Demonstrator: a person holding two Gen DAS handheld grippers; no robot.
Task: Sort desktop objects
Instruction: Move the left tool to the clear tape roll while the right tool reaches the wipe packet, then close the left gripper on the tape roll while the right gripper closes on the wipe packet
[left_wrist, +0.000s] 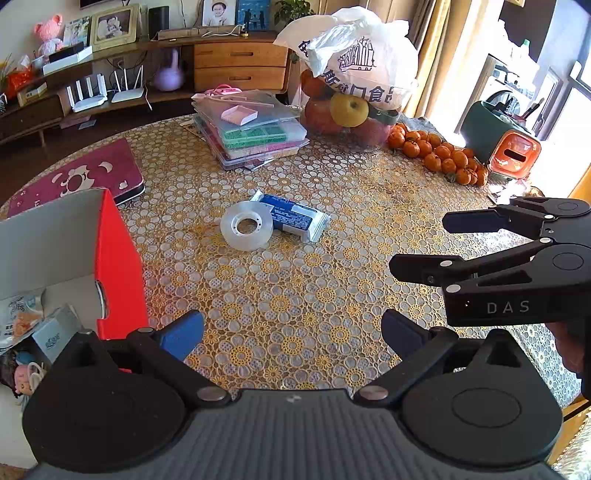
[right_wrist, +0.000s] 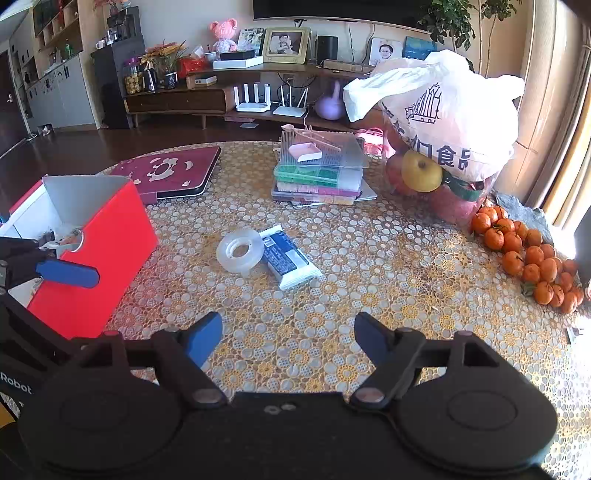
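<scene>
A lace-patterned round table (right_wrist: 369, 280) fills my view, its far side crowded with a white plastic bag of fruit (right_wrist: 439, 122), a stack of clear bead cases (right_wrist: 319, 177) and a heap of mandarins (right_wrist: 532, 258), household clutter that I judge lies outside the job. At the left edge stands the red box (right_wrist: 99, 258), open at the top and already holding a few small packets, evidently the collection bin, set within easy reach of my left side. My left gripper (left_wrist: 291, 332) hovers low over bare cloth just beside the box, its blue fingers spread wide and empty. My right gripper (right_wrist: 288, 332) hangs alongside it, fingers likewise apart with nothing between them, aimed towards the table's centre. There lie the two things left to sort: a blue-and-white packet (right_wrist: 286, 258) lying flat, and the clear tape roll (right_wrist: 240, 251) touching its left end. Both sit well apart from the box; I judge the tape the nearer pick.
</scene>
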